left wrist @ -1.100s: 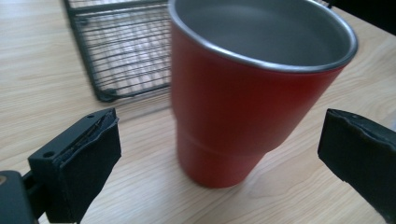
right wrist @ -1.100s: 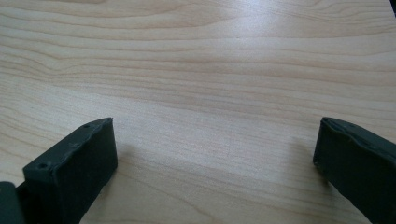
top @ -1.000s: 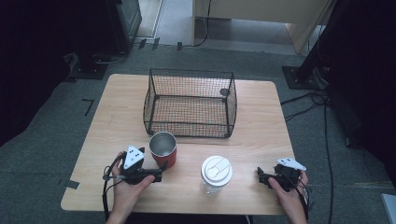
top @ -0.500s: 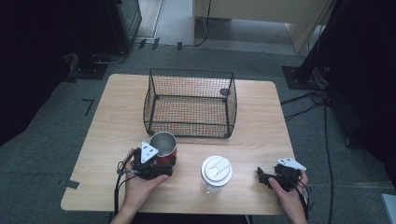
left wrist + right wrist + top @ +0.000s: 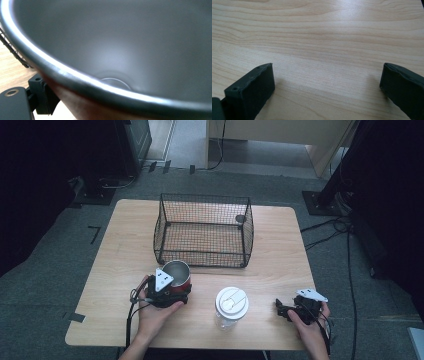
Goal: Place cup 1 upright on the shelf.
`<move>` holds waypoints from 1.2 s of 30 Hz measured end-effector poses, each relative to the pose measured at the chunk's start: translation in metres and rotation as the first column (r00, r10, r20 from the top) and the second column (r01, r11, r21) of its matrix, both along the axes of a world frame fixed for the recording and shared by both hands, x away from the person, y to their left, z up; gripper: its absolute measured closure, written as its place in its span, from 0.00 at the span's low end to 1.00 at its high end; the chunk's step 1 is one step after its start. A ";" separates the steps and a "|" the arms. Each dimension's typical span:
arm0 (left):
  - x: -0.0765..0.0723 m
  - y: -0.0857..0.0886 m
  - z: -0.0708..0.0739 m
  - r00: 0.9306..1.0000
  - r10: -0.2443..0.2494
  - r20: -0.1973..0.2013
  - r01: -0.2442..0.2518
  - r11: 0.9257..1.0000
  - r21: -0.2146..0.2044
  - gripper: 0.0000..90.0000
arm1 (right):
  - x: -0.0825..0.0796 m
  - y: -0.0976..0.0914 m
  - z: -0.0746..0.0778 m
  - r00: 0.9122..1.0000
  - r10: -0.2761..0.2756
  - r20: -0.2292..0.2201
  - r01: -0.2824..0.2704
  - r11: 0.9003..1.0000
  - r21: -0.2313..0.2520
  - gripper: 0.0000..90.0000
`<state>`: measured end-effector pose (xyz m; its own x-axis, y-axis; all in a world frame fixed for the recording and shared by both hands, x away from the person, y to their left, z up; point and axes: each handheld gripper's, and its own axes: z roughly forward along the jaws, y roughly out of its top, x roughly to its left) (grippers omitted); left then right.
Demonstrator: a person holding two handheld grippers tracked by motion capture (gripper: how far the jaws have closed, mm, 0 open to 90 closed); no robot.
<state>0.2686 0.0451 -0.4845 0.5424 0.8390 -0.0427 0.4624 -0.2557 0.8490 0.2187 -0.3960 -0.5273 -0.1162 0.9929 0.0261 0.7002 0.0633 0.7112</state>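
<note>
Standing just before the wire basket (image 5: 204, 231) near the wooden table's (image 5: 115, 260) front left, the red steel-lined cup (image 5: 177, 276) meets the left gripper (image 5: 165, 290), whose jaw state I cannot tell, while the right gripper (image 5: 295, 310) rests wide open beyond the lidded jar (image 5: 231, 307).

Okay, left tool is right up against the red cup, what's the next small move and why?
Probably close the left tool on the red cup: the cup's rim and wall sit right against it in the left gripper view, one jaw beside the cup's outside. The wire basket stands just behind, a likely destination.
</note>
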 end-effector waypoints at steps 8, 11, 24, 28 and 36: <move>-0.007 0.000 0.020 0.995 -0.016 0.095 0.021 0.999 -0.050 0.09 | 0.000 0.000 0.000 1.000 0.001 0.000 -0.001 1.000 0.000 0.00; -0.008 0.000 0.029 0.990 -0.011 0.139 0.023 0.997 -0.080 0.09 | 0.000 0.000 0.000 1.000 0.001 0.000 -0.001 1.000 0.000 0.00; 0.000 0.001 0.057 0.970 0.019 0.243 0.014 0.991 -0.133 0.09 | 0.000 0.000 0.000 1.000 0.001 0.000 -0.001 1.000 0.000 0.00; 0.006 -0.001 0.067 0.961 0.031 0.276 0.010 0.990 -0.144 0.09 | 0.000 0.000 0.000 1.000 0.002 0.000 -0.002 1.000 0.000 0.00; 0.021 -0.009 0.078 0.937 0.062 0.343 -0.005 0.986 -0.165 0.09 | 0.001 -0.001 0.000 1.000 0.003 0.001 -0.003 1.000 0.002 0.00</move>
